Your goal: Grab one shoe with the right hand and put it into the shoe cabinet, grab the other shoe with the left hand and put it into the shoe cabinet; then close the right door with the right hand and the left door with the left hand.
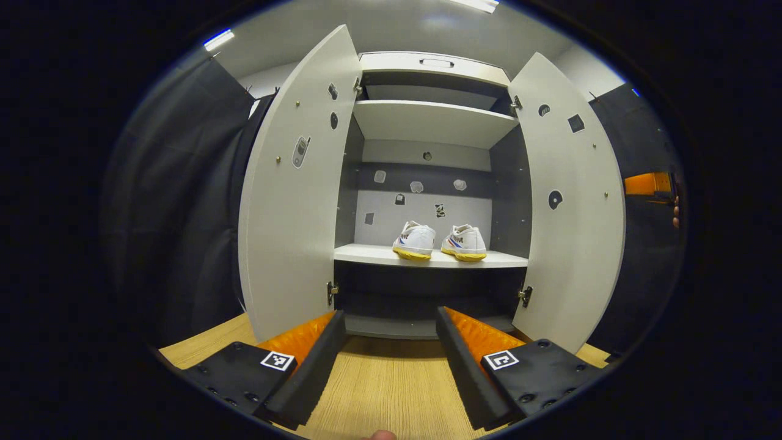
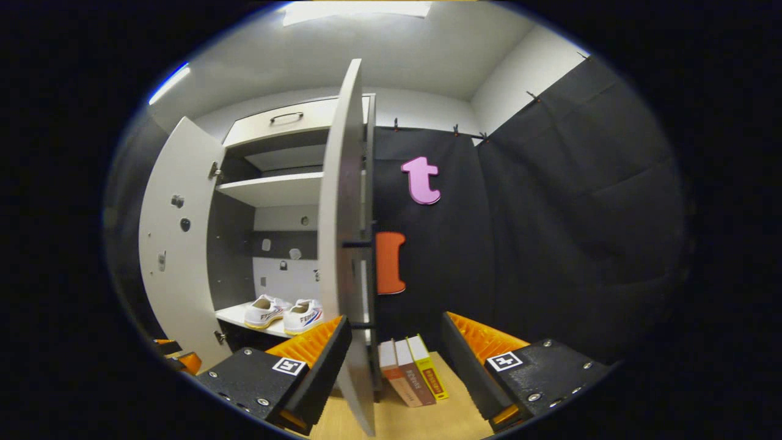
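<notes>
Two white shoes with yellow soles stand side by side on the cabinet's lower shelf [image 1: 366, 253]: one shoe [image 1: 415, 239] on the left, the other shoe [image 1: 464, 242] on the right. Both doors are swung wide, the left door [image 1: 293, 195] and the right door [image 1: 571, 208]. My left gripper [image 1: 390, 357] is open and empty, low in front of the cabinet. In the right gripper view the shoes [image 2: 282, 313] sit past the right door [image 2: 342, 244], seen edge-on. My right gripper [image 2: 391, 366] is open with that door's edge standing between its fingers, untouched.
A light wooden floor [image 1: 385, 391] runs up to the cabinet. An upper shelf [image 1: 427, 119] and a top drawer [image 1: 435, 63] sit above the shoes. Three books [image 2: 412, 376] stand against the black cloth wall, right of the right door. The other gripper [image 1: 650, 183] shows at the far right.
</notes>
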`<state>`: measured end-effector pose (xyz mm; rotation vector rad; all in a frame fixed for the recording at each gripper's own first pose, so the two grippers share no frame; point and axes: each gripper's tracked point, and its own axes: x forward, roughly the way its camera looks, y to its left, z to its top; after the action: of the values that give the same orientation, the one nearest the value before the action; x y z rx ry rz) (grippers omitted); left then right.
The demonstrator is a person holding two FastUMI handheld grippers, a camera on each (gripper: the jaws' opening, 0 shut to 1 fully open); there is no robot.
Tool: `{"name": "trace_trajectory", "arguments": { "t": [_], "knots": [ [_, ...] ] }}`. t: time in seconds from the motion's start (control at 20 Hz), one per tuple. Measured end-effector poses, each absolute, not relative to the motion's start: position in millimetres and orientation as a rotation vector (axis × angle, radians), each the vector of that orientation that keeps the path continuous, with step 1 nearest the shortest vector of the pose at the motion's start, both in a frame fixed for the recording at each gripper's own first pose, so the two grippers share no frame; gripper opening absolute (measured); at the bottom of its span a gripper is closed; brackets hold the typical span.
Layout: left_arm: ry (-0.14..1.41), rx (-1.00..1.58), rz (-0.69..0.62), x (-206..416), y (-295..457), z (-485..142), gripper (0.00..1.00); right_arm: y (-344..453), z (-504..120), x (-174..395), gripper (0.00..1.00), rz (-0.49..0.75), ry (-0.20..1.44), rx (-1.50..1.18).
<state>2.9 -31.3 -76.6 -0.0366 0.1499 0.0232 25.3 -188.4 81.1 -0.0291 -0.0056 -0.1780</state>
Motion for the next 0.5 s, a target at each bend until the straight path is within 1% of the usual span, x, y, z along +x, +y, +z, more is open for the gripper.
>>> {"name": "trace_trajectory", "arguments": {
  "t": [0.2, 0.5],
  "knots": [
    [0.157, -0.035, 0.021, -0.5, -34.3, -79.2, 0.97, -233.8, 110.6, 54.8, 0.92, -0.233, -0.038, -0.071],
    [0.175, -0.021, 0.035, -2.2, -29.7, -84.2, 0.97, -235.9, 107.6, 99.8, 0.92, -0.158, -0.022, -0.005]
  ]
}}
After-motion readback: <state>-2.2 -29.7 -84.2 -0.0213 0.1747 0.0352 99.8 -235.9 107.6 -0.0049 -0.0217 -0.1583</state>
